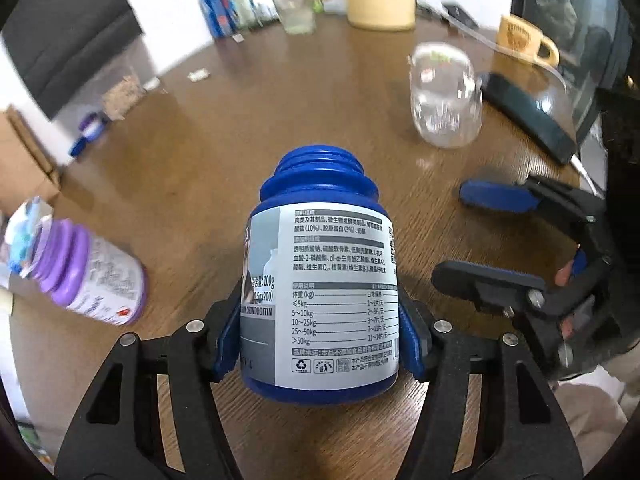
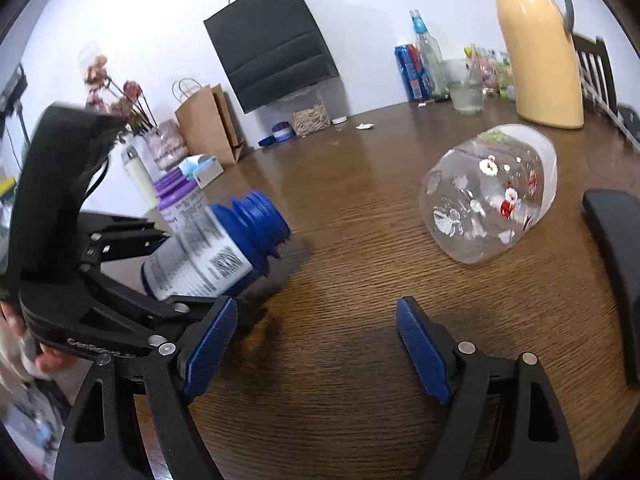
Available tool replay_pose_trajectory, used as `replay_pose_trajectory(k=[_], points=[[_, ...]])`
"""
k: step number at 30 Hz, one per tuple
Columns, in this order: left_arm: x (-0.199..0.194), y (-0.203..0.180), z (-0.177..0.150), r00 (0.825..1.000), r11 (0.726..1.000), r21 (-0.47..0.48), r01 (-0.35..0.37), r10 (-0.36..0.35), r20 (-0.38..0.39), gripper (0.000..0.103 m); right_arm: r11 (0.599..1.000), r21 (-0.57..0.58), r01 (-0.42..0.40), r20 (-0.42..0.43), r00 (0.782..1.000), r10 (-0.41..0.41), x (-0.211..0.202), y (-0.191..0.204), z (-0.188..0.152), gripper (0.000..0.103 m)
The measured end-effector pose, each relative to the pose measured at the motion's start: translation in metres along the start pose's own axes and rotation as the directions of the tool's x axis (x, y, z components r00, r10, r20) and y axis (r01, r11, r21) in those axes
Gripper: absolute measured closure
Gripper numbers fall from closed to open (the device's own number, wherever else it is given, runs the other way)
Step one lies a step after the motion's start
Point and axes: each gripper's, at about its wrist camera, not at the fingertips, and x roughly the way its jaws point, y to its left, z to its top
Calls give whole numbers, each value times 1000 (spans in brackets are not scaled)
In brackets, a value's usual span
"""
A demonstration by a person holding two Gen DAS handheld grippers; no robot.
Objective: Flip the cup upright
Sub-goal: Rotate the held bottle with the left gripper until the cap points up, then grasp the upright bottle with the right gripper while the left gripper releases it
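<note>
The left gripper (image 1: 320, 336) pinches the blue bottle (image 1: 320, 276) low on its label, mouth tipped forward. The right gripper (image 2: 316, 344) is spread and holds nothing. Beyond the bottle, to its right, the clear cup (image 2: 490, 196) lies on its side on the table (image 2: 360, 360). It looks light, thin-walled and slick, likely to roll; grip across its mid-body.

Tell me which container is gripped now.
The blue bottle, capless, clamped by the left gripper. The clear jar and purple bottle lie free.
</note>
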Motion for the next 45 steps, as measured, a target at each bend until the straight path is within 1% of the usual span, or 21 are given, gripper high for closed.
replay_pose_trajectory(k=[3,5,7,12,15,18,22,23,24,26,29,31,32,33,34,35,37,38,39,41,45], points=[[-17,5,-10,997,998,-38,-44,46,56,44,1000,20,5,1,1000,-5,2,0,2,17],[-30,12,-15,994,996,-74,-54,61,92,44,998,-4,58,-1,998,-58,3,5,1,17],[-46,22,-21,986,991,-120,-57,75,147,44,999,8,53,5,999,-53,2,3,0,17],[-88,41,-46,942,968,-235,-85,155,298,44,998,-4,56,-41,998,-56,0,5,4,17],[-103,50,-57,914,961,-270,-69,169,369,44,997,28,-70,-15,997,71,-13,17,25,17],[-112,57,-63,890,959,-279,-57,175,421,44,965,7,-262,11,965,262,-18,43,56,16],[-119,71,-73,855,956,-279,-85,214,473,44,888,-11,-460,-57,887,459,4,87,97,16],[-120,77,-78,837,955,-284,-83,222,501,44,862,-23,-507,-89,860,503,15,103,106,16],[-121,83,-82,819,955,-289,-69,219,531,44,853,-39,-520,-112,851,514,25,116,110,16],[-120,95,-88,802,948,-314,-54,228,552,44,845,-81,-529,-153,844,513,42,139,115,16],[-114,116,-93,801,940,-338,-50,239,548,44,820,-47,-570,-225,806,548,79,168,125,16],[-113,127,-96,798,937,-345,-49,244,551,44,787,-7,-617,-261,761,594,99,180,129,16],[-113,132,-98,794,935,-352,-51,252,553,44,779,1,-627,-272,750,603,108,183,130,23],[-113,138,-100,791,928,-368,-56,266,552,44,780,-11,-626,-290,748,597,117,192,131,36],[-111,144,-100,792,924,-378,-58,273,546,43,786,-48,-617,-293,761,579,122,200,132,36],[-109,151,-99,801,921,-385,-63,277,531,37,785,-81,-614,-290,768,571,125,207,132,36],[-106,169,-97,825,915,-400,-57,268,497,22,786,-198,-586,-281,802,527,127,225,133,36],[-107,180,-97,827,907,-419,-43,268,495,22,788,-296,-539,-253,840,479,127,239,132,36],[-108,190,-100,819,899,-437,-13,261,511,23,781,-374,-501,-226,865,447,127,248,131,36],[-109,205,-104,805,894,-445,59,221,551,39,767,-466,-441,-180,896,406,127,258,129,36],[-98,224,-109,798,862,-507,4,303,521,43,748,-522,-409,-157,909,387,154,282,130,36]])
